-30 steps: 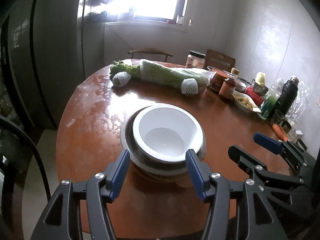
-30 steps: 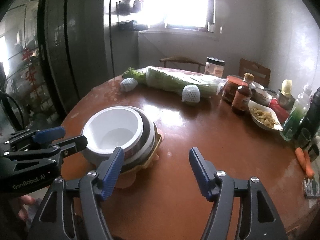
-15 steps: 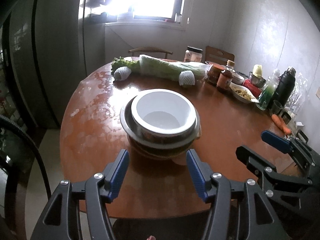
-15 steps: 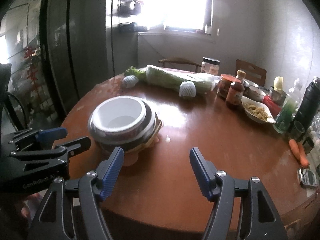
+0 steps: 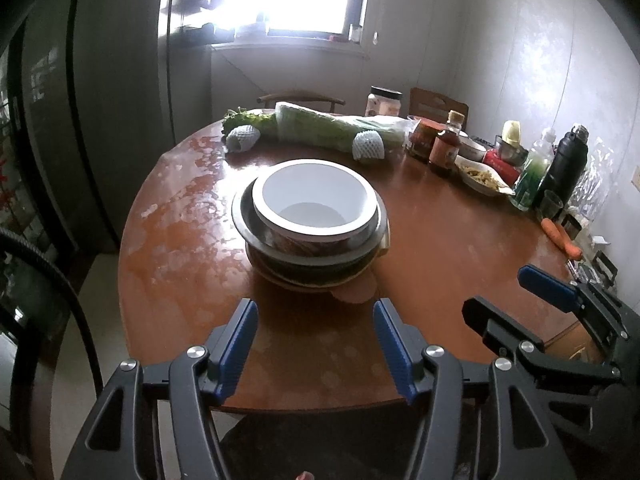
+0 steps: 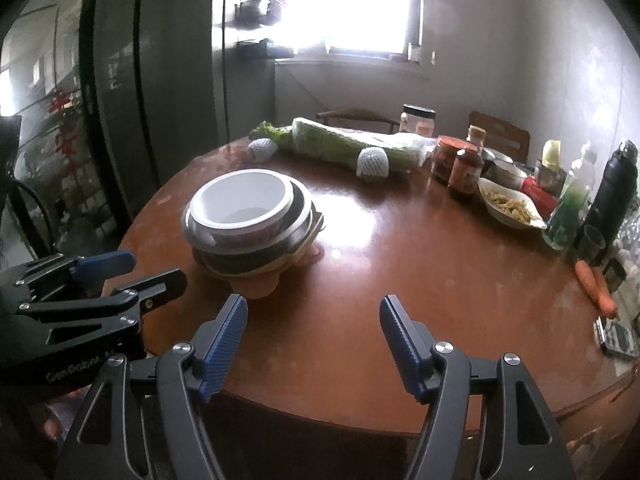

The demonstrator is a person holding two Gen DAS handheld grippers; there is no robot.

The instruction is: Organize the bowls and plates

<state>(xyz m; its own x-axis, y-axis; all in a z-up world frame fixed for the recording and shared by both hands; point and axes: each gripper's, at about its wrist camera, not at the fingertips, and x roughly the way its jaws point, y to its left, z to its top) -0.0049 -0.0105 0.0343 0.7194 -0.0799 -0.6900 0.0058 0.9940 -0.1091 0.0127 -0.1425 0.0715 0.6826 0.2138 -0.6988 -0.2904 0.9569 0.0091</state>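
In the left wrist view, a white bowl (image 5: 314, 200) is seen nested in a metal bowl (image 5: 256, 232), the stack resting on darker dishes and a pale plate near the middle of the round table (image 5: 460, 248). The left gripper (image 5: 314, 344) is held short of the stack over the near table edge, its fingers (image 5: 236, 352) apart with nothing between them. In the right wrist view, the same stack is seen ahead and to the left, and the right gripper (image 6: 312, 344) is likewise held clear of it, its fingers (image 6: 222, 344) spread wide and empty. The stacking is judged to be done, or nearly so. If more is wanted, any loose dish would first have to be found among the jars and bottles at the far right.
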